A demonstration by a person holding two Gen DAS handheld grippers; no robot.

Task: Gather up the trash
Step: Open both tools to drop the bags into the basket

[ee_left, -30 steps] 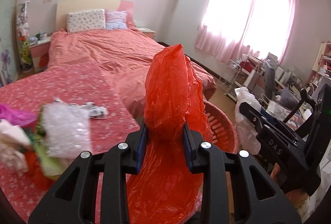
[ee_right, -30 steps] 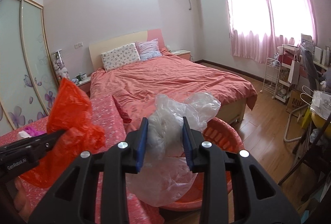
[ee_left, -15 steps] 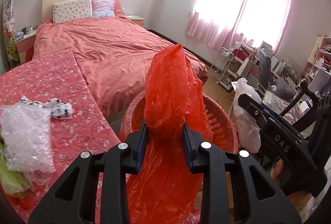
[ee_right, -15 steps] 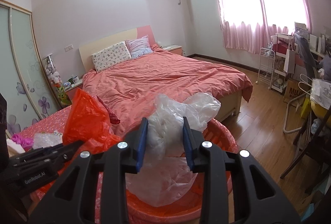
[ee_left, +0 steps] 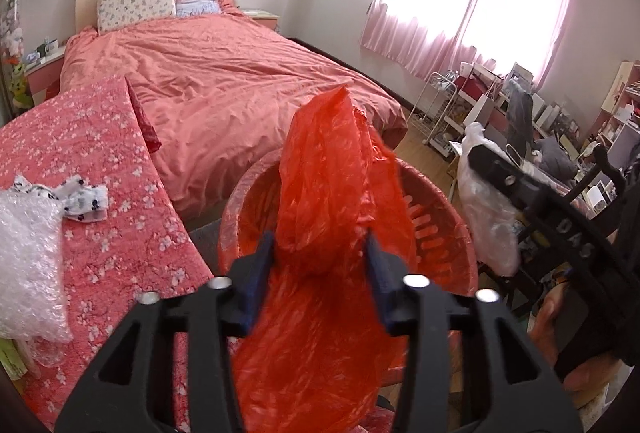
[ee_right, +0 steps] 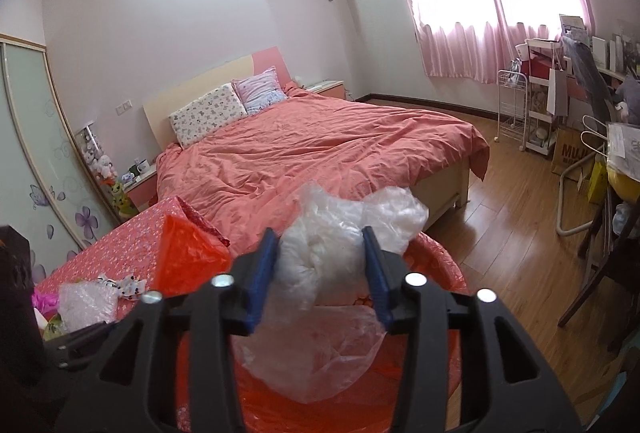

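The left gripper [ee_left: 320, 265] hangs over the red basket [ee_left: 440, 209], its jaws opening with the red bag [ee_left: 328, 177] between them. The bag still fills the gap and brushes both pads, its lower part drooping toward the basket. The right gripper [ee_right: 320, 265] is over the same basket [ee_right: 440, 257], jaws opening too, with the clear bag [ee_right: 320, 257] between them; it touches both pads and its loose end sags into the basket. Left of the basket lies a floral cloth [ee_left: 100, 161] carrying bubble wrap [ee_left: 28, 257] and a spotted scrap [ee_left: 80, 197]. Beyond the basket stands the bed [ee_right: 320, 153].
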